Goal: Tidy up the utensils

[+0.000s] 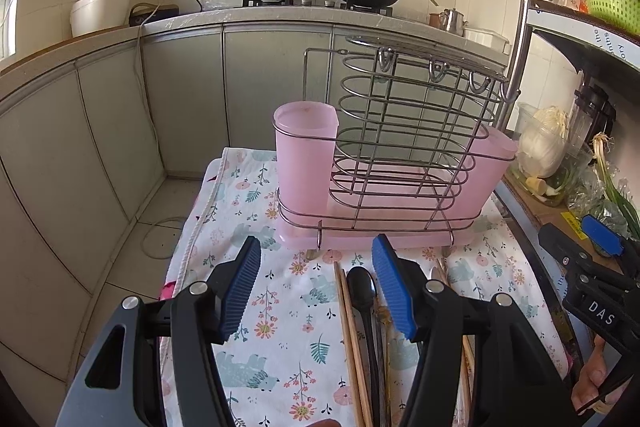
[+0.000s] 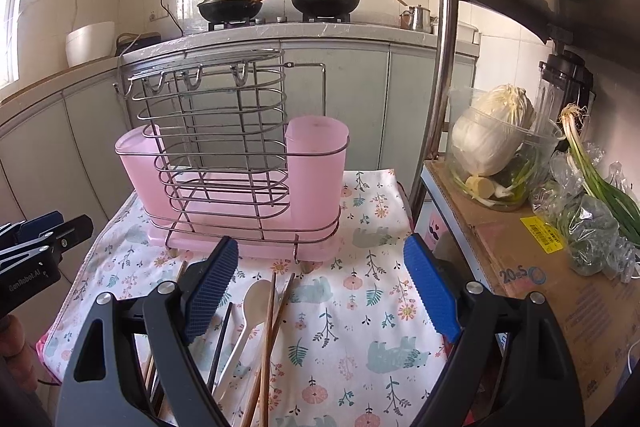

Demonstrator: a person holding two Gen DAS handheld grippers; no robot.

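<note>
My left gripper (image 1: 316, 291) hangs with its blue pads spread wide and nothing between them, low over the flowered cloth (image 1: 256, 195). My right gripper (image 2: 320, 291) is likewise agape and empty, a little to the side. Just beneath them, on the near part of the cloth, the utensils lie loose: a black spoon (image 1: 362, 287) flanked by wooden chopsticks (image 1: 348, 323) in the left wrist view, and a white spoon (image 2: 252, 303), a crossed brown pair of chopsticks (image 2: 276, 311) and a thin black stick (image 2: 222, 335) in the right wrist view. Beyond them stands the wire utensil rack (image 1: 400, 147), its pink cups (image 1: 304, 155) at either end and a pink drip tray beneath it, none of which shows any utensil in it from these angles. I judge the sorting has not started: every piece I can see is on the cloth, and each has yet to be lifted into a cup. Far behind, two black pans (image 2: 324, 1) sit on the stove.
</note>
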